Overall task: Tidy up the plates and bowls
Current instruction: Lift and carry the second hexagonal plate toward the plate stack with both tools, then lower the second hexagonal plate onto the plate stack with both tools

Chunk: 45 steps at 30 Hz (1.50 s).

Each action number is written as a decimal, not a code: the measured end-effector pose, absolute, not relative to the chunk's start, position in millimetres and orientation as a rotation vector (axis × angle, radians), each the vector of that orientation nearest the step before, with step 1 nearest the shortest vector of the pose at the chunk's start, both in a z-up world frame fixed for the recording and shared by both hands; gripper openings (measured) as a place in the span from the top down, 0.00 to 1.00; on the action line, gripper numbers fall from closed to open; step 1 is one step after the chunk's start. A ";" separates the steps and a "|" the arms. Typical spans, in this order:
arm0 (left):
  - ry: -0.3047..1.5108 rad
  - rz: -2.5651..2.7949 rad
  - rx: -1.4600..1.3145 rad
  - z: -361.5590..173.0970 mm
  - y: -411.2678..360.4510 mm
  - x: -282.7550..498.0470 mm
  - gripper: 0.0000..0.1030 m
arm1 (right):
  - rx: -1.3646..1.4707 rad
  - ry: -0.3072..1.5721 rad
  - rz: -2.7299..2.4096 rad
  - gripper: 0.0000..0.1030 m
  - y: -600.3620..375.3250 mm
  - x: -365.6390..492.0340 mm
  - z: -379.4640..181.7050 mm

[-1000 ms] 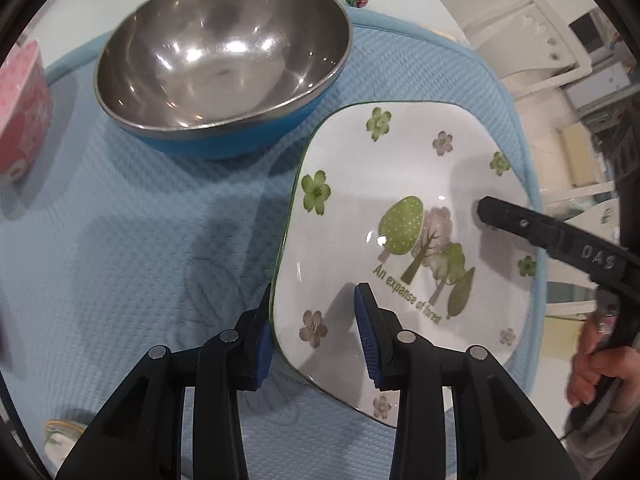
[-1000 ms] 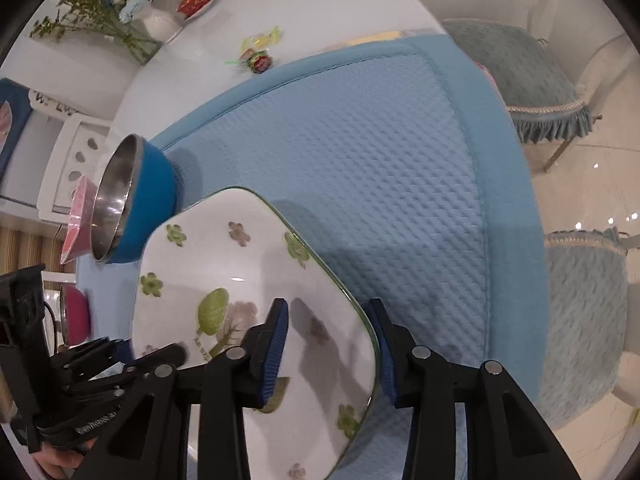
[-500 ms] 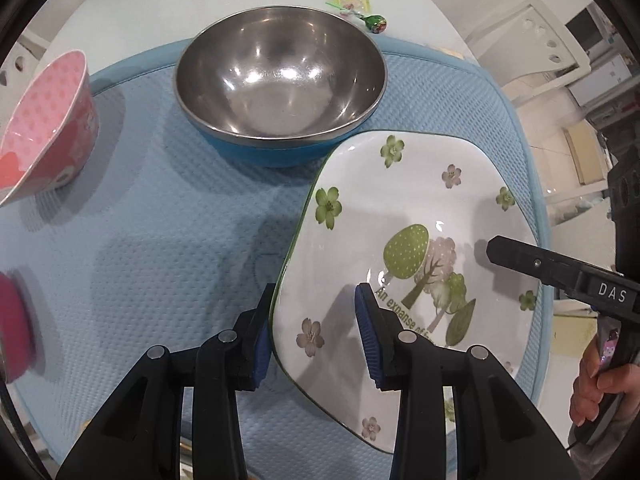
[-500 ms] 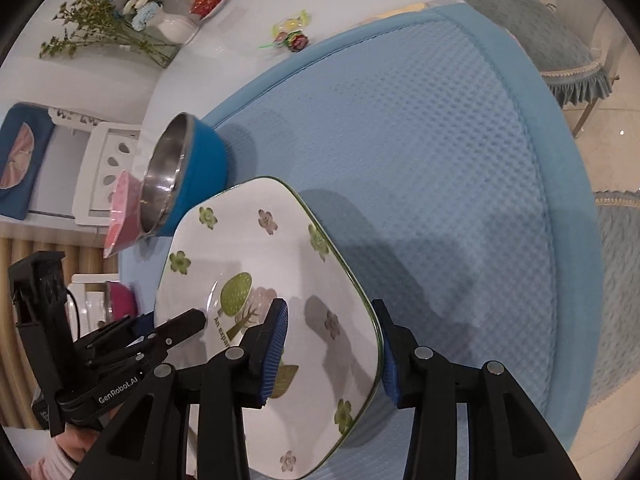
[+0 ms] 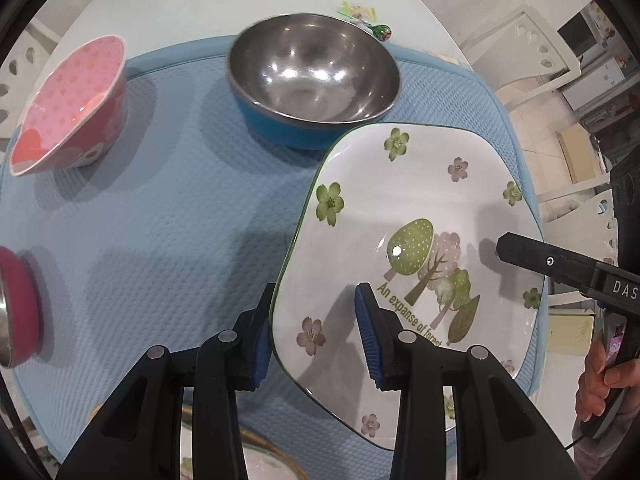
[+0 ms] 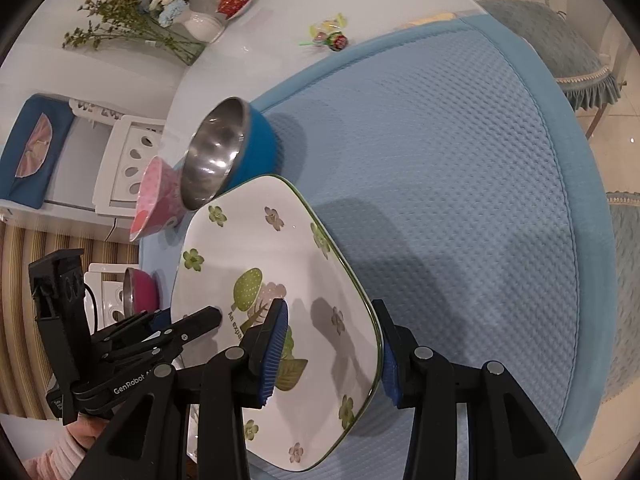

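Note:
A white square plate (image 5: 404,208) with green flowers and a tree print is held up above the blue mat (image 5: 160,216). My left gripper (image 5: 316,332) is shut on its near-left rim. My right gripper (image 6: 332,348) is shut on the opposite rim; the plate also shows in the right wrist view (image 6: 256,248). Beyond the plate stand a steel bowl with a blue outside (image 5: 312,76) and a pink dotted bowl (image 5: 72,100). A magenta bowl (image 5: 16,312) sits at the left edge.
A gold-rimmed plate (image 5: 260,456) lies below my left gripper at the mat's near edge. Wrapped candy (image 6: 328,36) and a white vase of flowers (image 6: 200,24) stand on the white table behind the mat. Cushioned chairs (image 6: 560,44) stand on the right.
Both grippers have lifted the plate and drawn it back toward the near edge, away from the steel bowl. The pink and magenta bowls have come into the left wrist view.

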<state>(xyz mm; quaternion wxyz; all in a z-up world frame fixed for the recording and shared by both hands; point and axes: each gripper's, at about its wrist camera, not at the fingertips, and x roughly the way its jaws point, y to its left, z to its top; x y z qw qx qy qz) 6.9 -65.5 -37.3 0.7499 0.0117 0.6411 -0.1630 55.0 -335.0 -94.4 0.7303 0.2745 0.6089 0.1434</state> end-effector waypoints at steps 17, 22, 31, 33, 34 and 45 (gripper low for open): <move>1.340 -0.359 -0.052 2.1 4.5 -22.7 0.67 | 0.580 1.298 0.339 0.60 -269.9 38.1 -50.9; 1.329 -0.359 -0.065 11.4 30.0 -34.6 0.67 | 0.570 1.291 0.344 0.60 -246.8 29.0 -42.2; 1.317 -0.333 -0.102 22.2 77.7 -53.5 0.67 | 0.563 1.292 0.378 0.60 -200.4 10.1 -33.7; 1.314 -0.326 -0.108 23.1 88.3 -58.6 0.67 | 0.551 1.298 0.386 0.60 -187.6 8.2 -32.8; 1.314 -0.324 -0.111 23.4 93.5 -61.4 0.67 | 0.547 1.299 0.388 0.60 -183.6 7.0 -32.2; 1.337 -0.331 -0.136 15.4 131.1 -82.9 0.67 | 0.527 1.304 0.414 0.60 -143.2 -14.6 -27.9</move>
